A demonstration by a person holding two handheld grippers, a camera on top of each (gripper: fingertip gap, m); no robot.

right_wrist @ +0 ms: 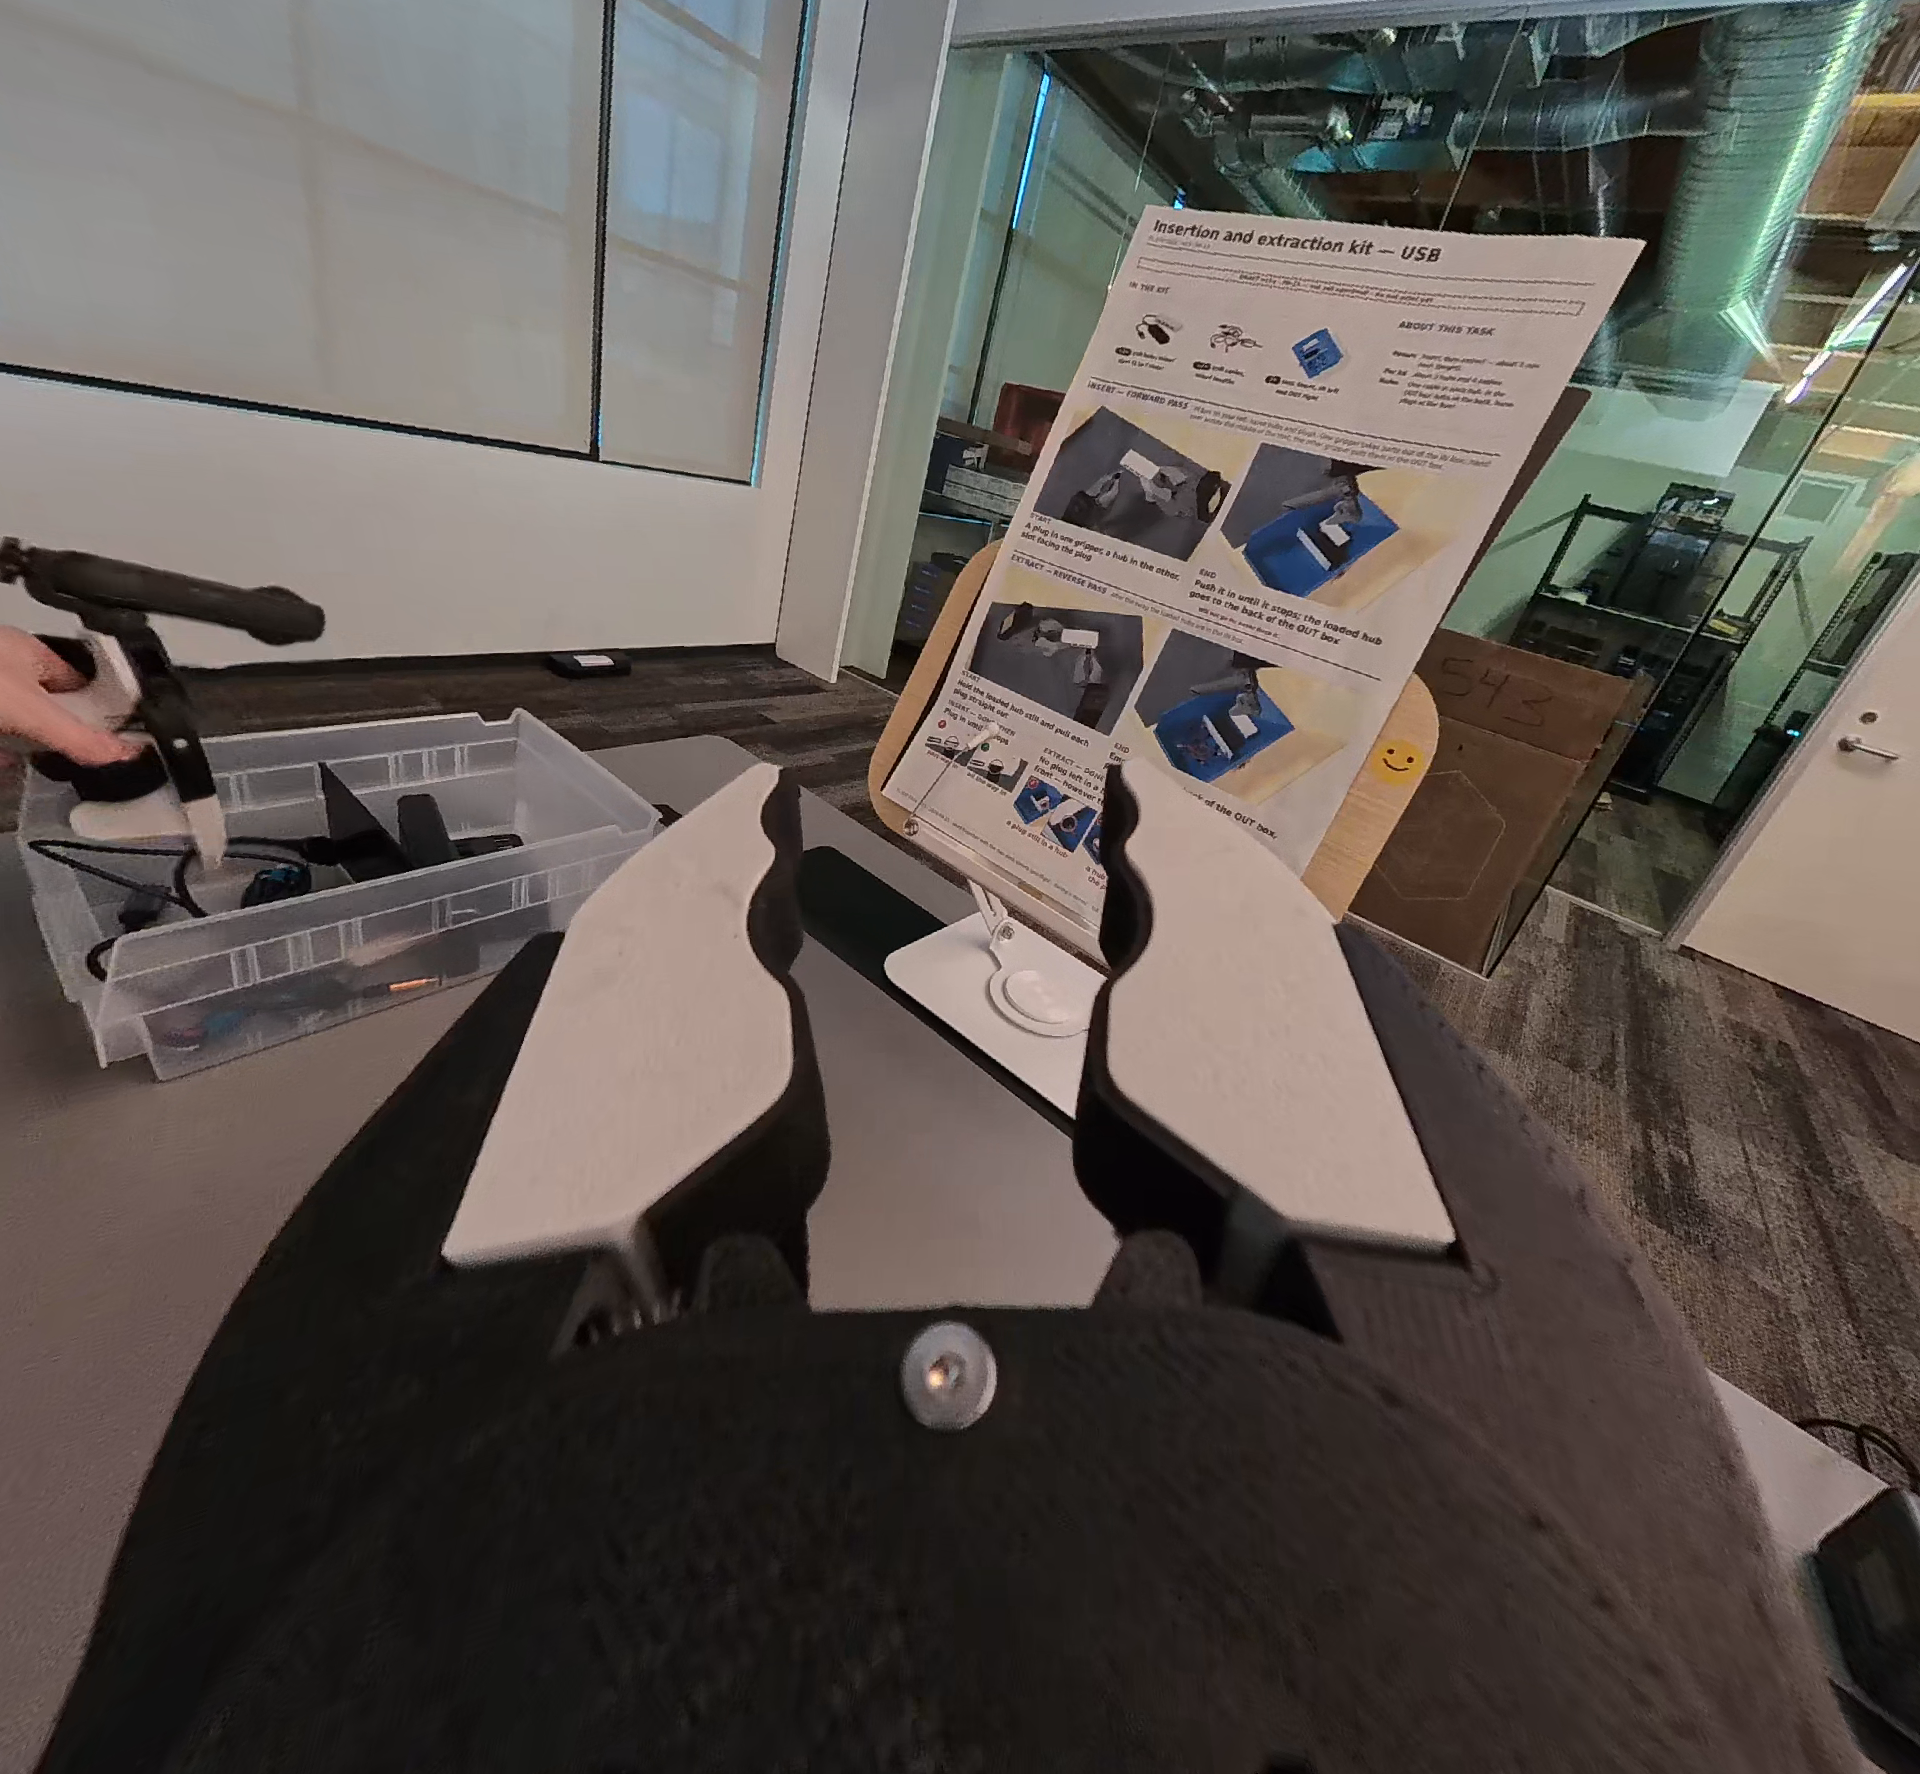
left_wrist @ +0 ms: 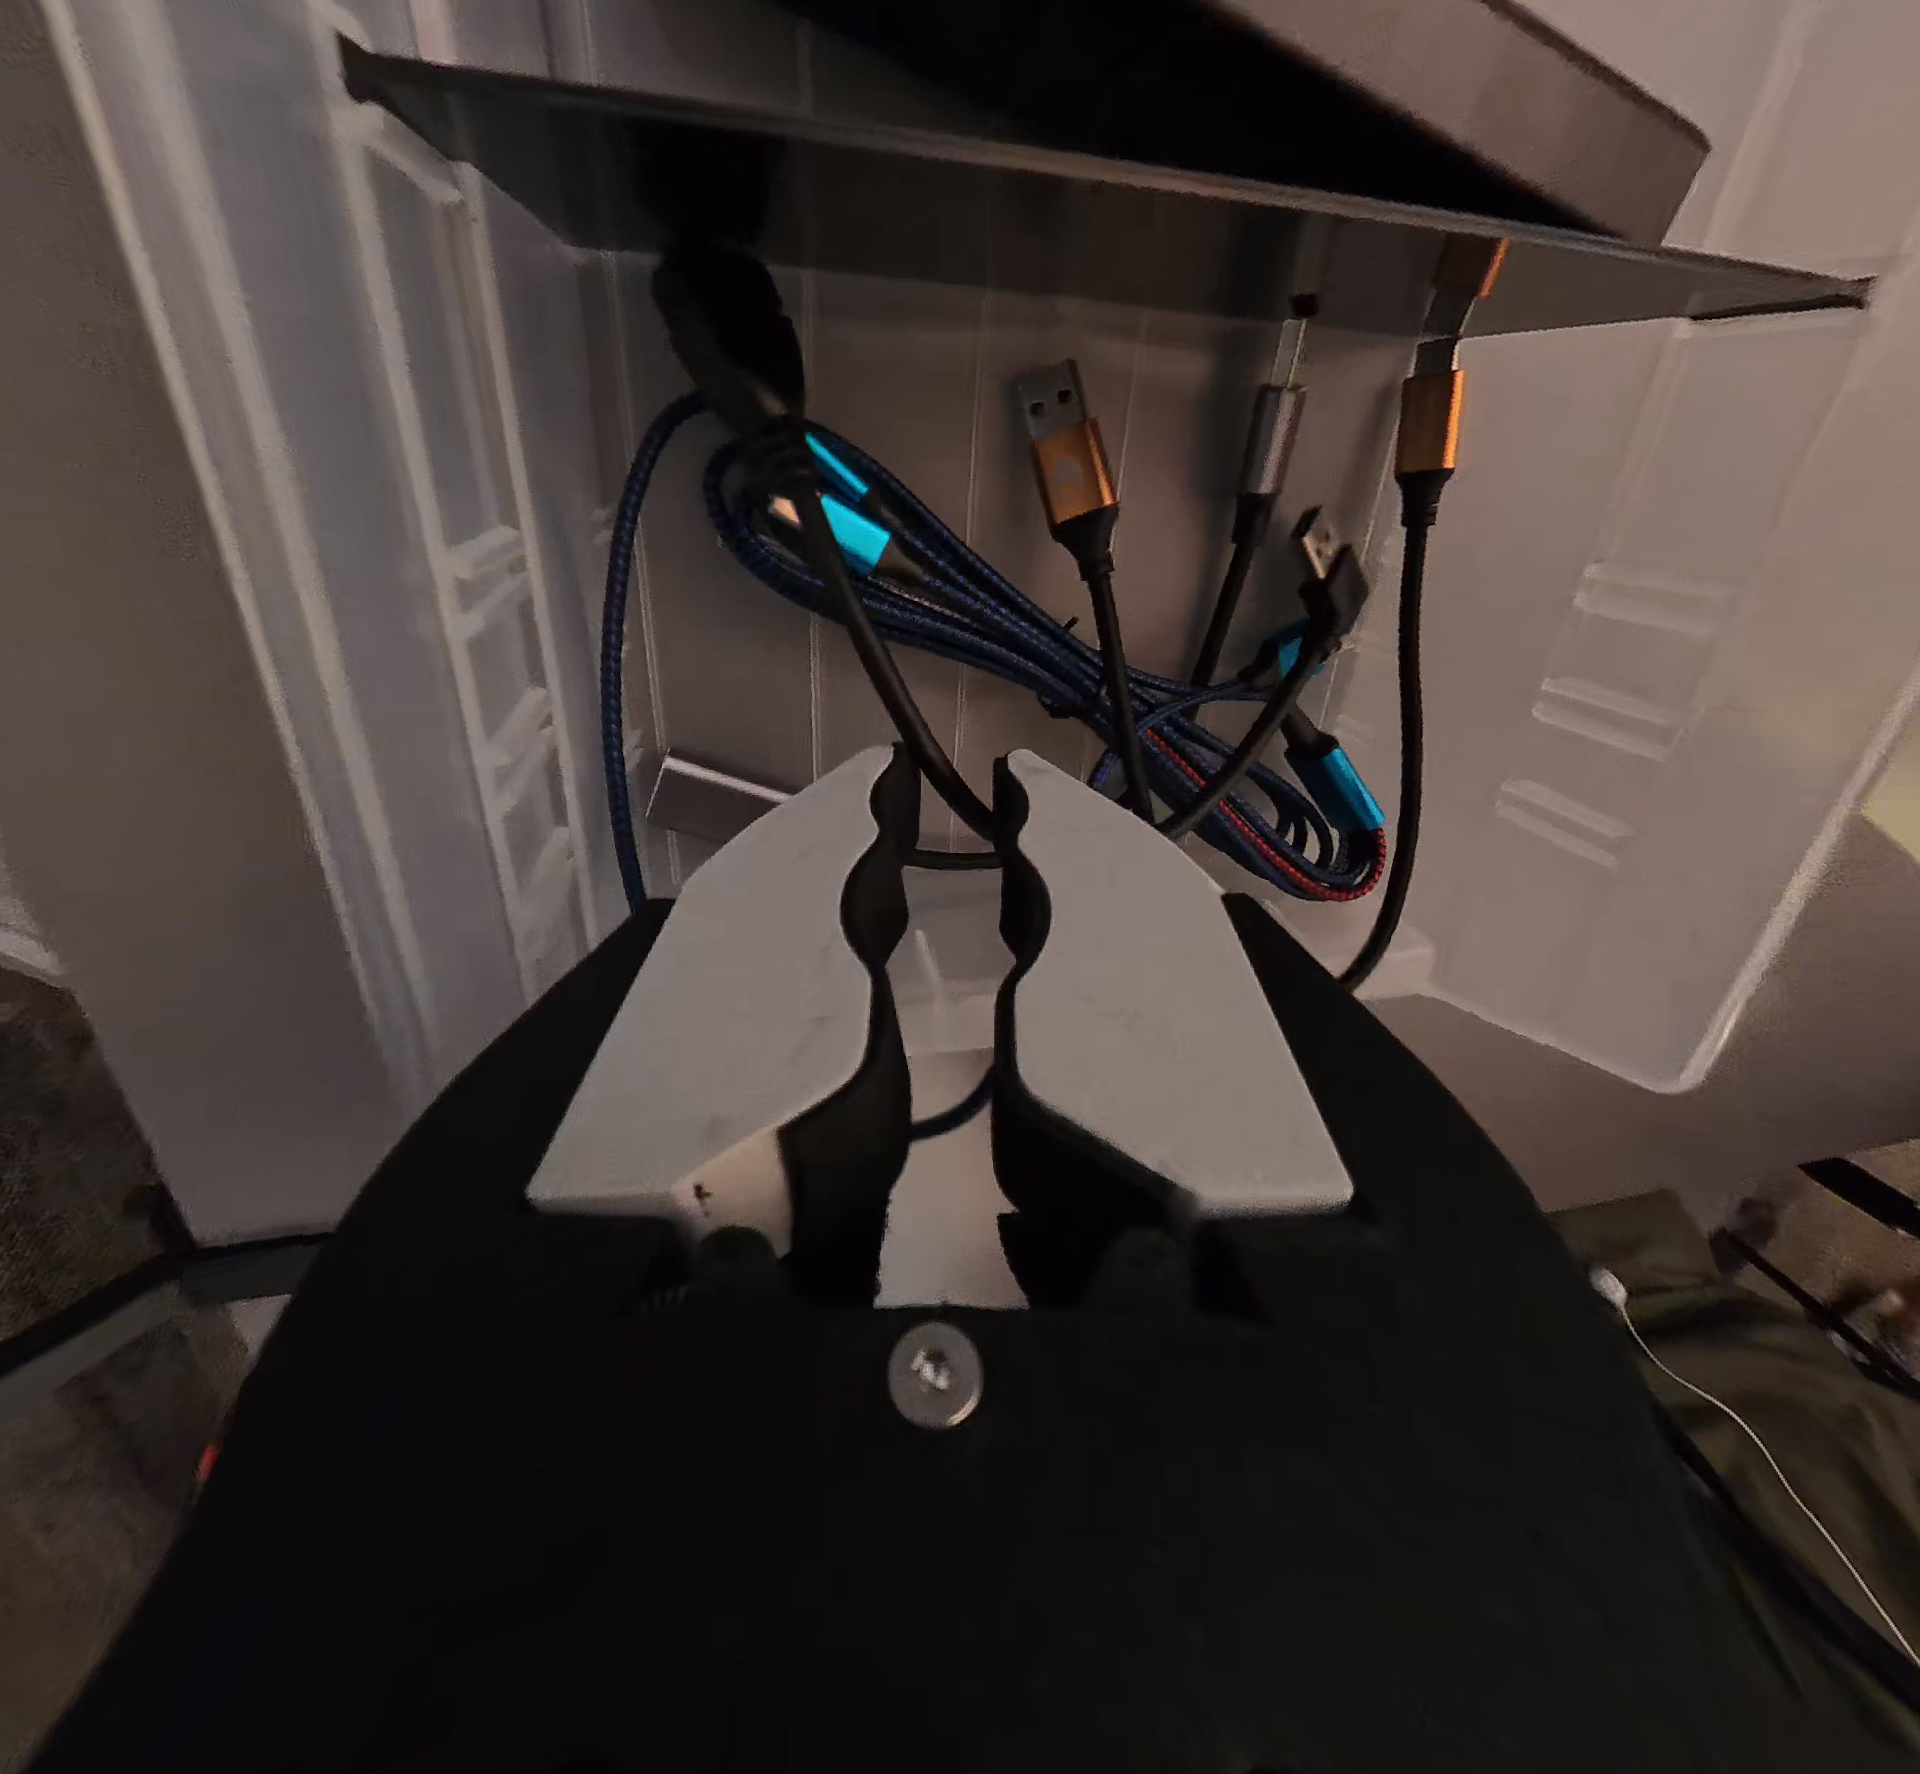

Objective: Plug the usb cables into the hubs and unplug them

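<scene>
We're barely started: the left tool (left_wrist: 951, 768) sits narrowly open over the clear bin (left_wrist: 1662, 789), gripping nothing, a thin black cable (left_wrist: 883, 664) crossing its gap. USB cables (left_wrist: 1070, 467) lie loose at 12 o'clock; hubs can't be made out. Right tool (right_wrist: 945, 789) is wide open and empty above the tabletop (right_wrist: 208, 1205).

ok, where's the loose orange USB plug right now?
Left wrist view: the orange USB plug lies in the clear bin, right of the blue cable bundle, beyond the open left gripper.

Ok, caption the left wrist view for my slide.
Open left gripper reaching into a clear bin of tangled cables.
</scene>
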